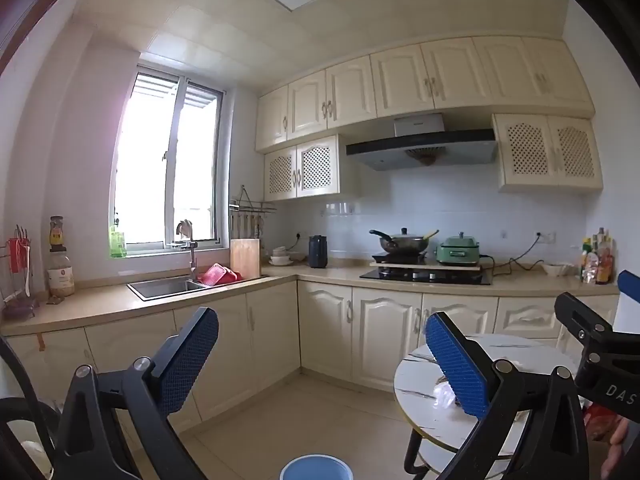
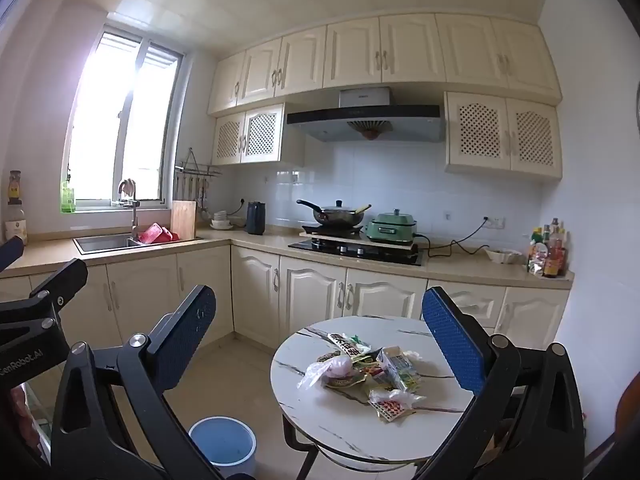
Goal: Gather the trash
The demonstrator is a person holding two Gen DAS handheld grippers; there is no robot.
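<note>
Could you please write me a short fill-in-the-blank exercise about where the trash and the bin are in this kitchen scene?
1. The pile of wrappers lies on the round ____ table.
2. The blue bin stands on the ____ beside that table.
3. The right gripper has its jaws ____, with nothing between them.
4. On the stove, the wok sits left of a ____ cooker.

Missing words: marble; floor; open; green
</note>
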